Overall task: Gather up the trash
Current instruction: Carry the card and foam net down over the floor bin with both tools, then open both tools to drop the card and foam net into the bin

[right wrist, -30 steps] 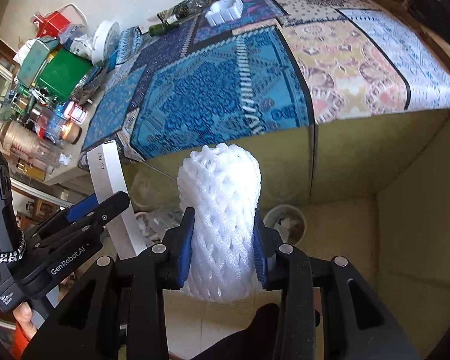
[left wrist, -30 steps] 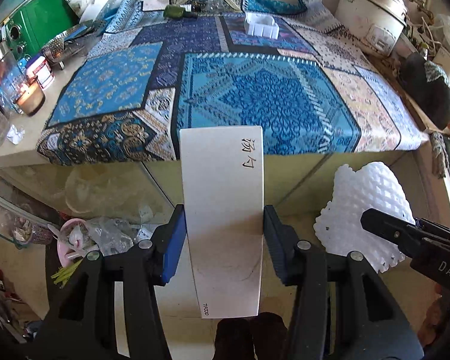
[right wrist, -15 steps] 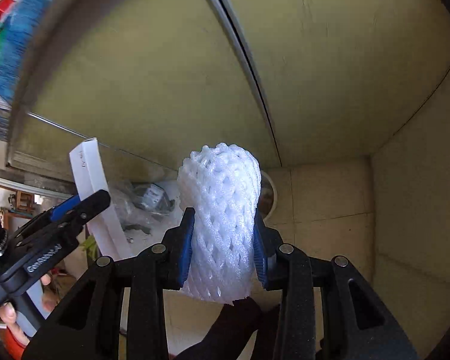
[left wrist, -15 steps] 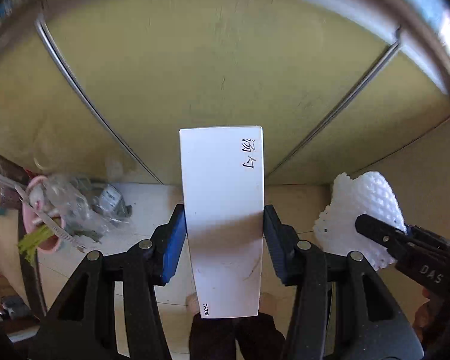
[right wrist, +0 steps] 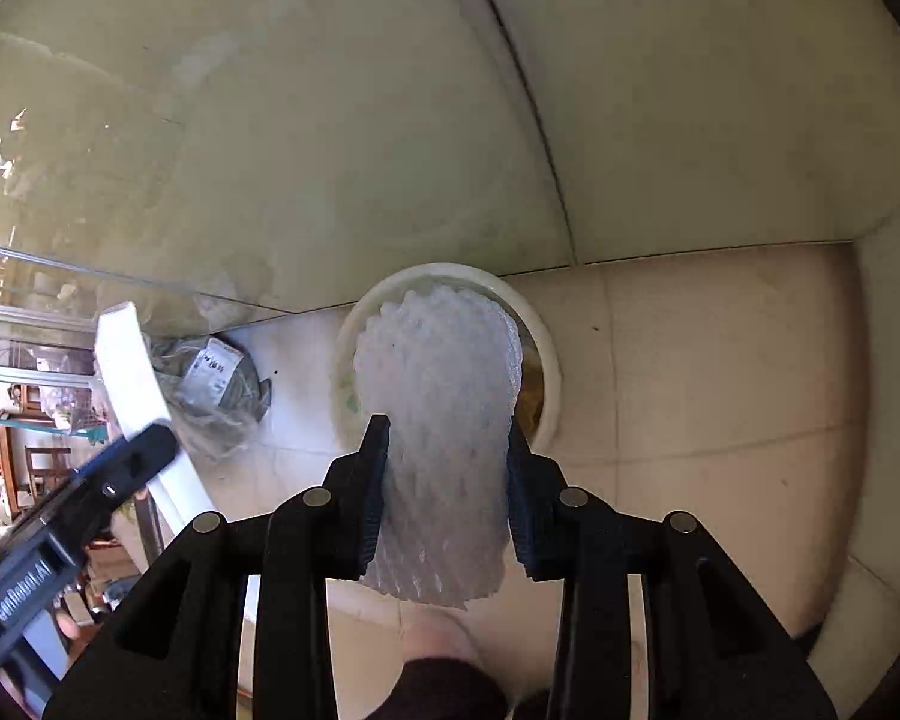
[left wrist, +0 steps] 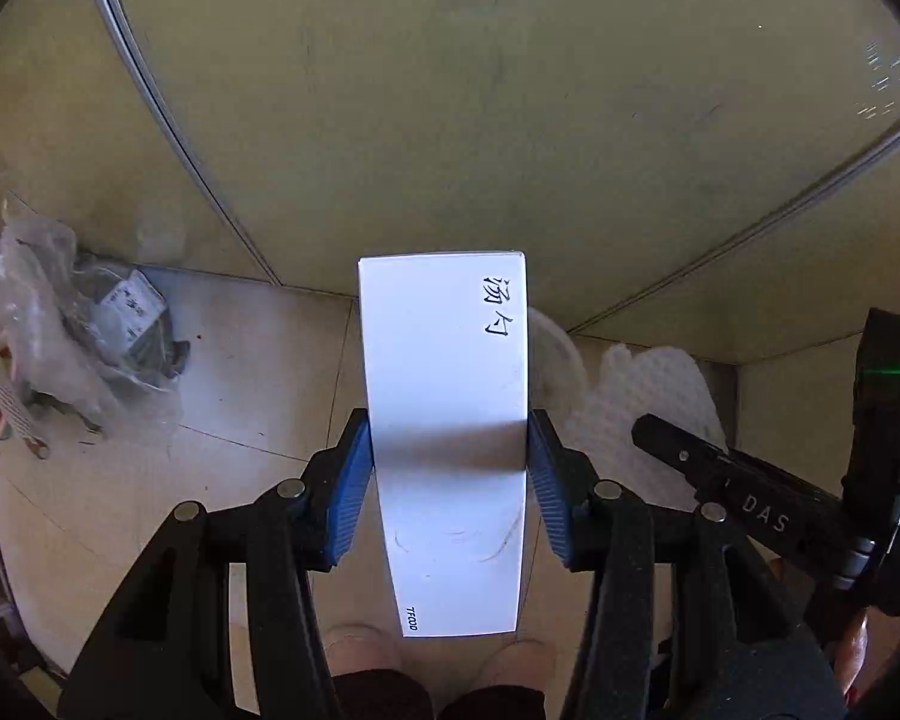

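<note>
Only the right wrist view shows the round white bin (right wrist: 549, 354) on the floor; the foam fruit net (right wrist: 444, 420), clamped in the right gripper (right wrist: 447, 468), hangs just over it. The left gripper (left wrist: 450, 480) pinches a white carton (left wrist: 447, 372) left of the bin.
</note>
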The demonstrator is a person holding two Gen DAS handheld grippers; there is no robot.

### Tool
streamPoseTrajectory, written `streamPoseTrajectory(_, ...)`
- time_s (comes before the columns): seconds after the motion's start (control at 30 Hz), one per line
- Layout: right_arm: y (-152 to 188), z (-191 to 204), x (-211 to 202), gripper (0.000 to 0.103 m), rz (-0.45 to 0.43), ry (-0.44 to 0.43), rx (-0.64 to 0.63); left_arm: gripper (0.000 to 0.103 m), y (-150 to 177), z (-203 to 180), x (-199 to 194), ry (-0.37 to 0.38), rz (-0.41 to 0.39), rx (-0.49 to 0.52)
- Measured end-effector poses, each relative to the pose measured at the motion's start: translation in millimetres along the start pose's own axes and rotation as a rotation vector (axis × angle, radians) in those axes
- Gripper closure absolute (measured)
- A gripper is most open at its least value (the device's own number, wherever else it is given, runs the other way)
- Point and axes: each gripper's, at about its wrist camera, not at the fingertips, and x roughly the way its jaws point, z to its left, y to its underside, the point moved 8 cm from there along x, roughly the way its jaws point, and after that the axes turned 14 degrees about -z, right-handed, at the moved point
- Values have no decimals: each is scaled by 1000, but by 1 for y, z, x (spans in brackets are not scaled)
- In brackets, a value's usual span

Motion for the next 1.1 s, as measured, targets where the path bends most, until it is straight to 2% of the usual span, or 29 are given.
streamPoseTrajectory(0.13,7,-2,25,65,0,-7,-20,53,14,7,30,1,12,-5)
streamPoseTrajectory(0.23,11,-5,36,57,46,-10,-7,53,21,10,45,10,33,-11)
streamPoseTrajectory(0.37,9,-7,32,55,61,-31,9,53,27,4,61,26,60,-15)
streamPoseTrajectory(0.43,8,-12,23,49,46,-30,0,53,26,1,68,29,68,-6)
streamPoseTrajectory(0.5,4,-14,19,38,28,-29,-2,53,27,-3,76,37,81,-3)
streamPoseTrajectory(0.57,-1,-18,16,34,9,-39,2,53,26,-6,85,51,96,-6)
streamPoseTrajectory(0.7,-2,-17,24,34,0,-45,-1,53,28,-14,102,73,136,5)
streamPoseTrajectory(0.97,-5,-18,7,34,-39,-36,11,53,35,-26,134,93,219,4)
streamPoseTrajectory(1.1,-6,-14,1,34,-49,-17,-3,53,36,-32,136,96,226,19)
